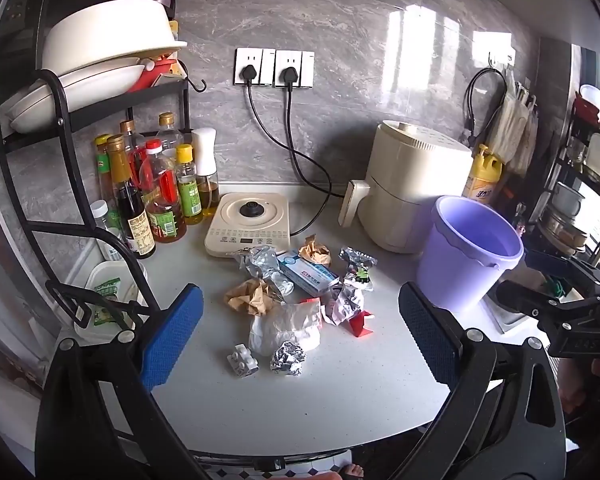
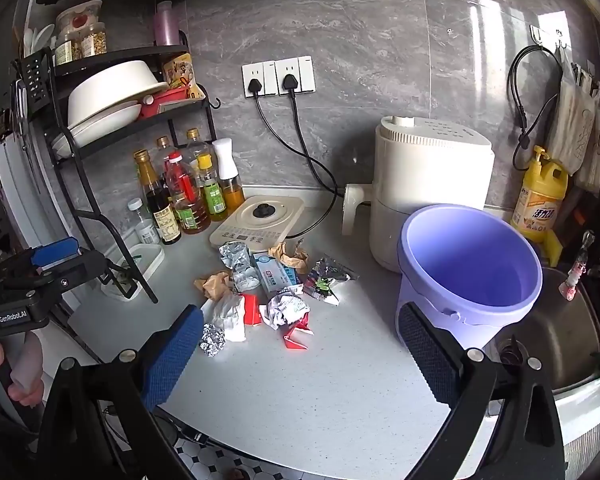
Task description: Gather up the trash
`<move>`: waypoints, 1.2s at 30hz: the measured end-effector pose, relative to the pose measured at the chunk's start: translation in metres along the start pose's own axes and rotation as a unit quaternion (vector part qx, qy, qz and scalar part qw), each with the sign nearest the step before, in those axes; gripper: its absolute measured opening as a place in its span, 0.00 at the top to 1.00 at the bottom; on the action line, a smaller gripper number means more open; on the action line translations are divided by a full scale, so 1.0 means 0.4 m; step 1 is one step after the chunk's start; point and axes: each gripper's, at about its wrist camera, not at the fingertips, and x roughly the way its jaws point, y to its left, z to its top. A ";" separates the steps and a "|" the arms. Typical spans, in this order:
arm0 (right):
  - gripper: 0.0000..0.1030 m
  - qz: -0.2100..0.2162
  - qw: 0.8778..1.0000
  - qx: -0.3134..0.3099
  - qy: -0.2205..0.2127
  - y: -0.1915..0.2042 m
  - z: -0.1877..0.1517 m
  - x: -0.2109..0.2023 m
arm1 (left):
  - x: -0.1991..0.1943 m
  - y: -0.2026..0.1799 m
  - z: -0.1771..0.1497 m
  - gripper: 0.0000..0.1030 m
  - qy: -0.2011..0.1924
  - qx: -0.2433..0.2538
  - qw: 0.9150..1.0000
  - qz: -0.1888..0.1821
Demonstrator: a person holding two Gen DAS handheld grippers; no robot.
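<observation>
Grey marble wall tile backs a pale speckled counter (image 2: 320,380), whose front edge curves just under both grippers. Trash lies heaped mid-counter: a blue-and-white box (image 1: 310,274), crumpled brown paper (image 1: 250,298), a white wrapper (image 1: 286,326), a foil ball (image 1: 287,358) nearest the front edge, and a red scrap (image 1: 360,325) on the heap's right side. A lilac bucket (image 2: 470,264) stands upright toward the right end of the counter, well apart from the heap (its mouth shows nothing inside), with the sink (image 2: 556,340) just beyond it. Behind the heap sit an induction hob (image 1: 249,222) and a cream air fryer (image 1: 414,184) against the back edge; bottles (image 1: 156,192) and a black rack (image 1: 80,128) crowd the left corner. Bare counter stretches between the heap and the front edge — and between heap and bucket. The left gripper (image 1: 300,340) hangs over the front edge, jaws spread wide, nothing between them. The right gripper (image 2: 302,354) is likewise spread and unloaded, its right pad in line with the bucket's wall.
</observation>
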 end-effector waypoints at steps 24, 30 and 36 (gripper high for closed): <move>0.07 0.002 1.000 0.006 -0.002 0.007 0.014 0.027 | 0.000 0.026 -0.001 0.06 -0.005 -0.005 1.000 0.006; 0.07 0.003 1.000 0.001 0.000 0.011 0.019 0.036 | 0.008 0.033 0.004 0.06 -0.003 -0.008 1.000 0.004; 0.07 0.003 1.000 0.003 -0.002 0.010 0.027 0.039 | 0.010 0.035 0.004 0.06 -0.003 -0.010 1.000 0.004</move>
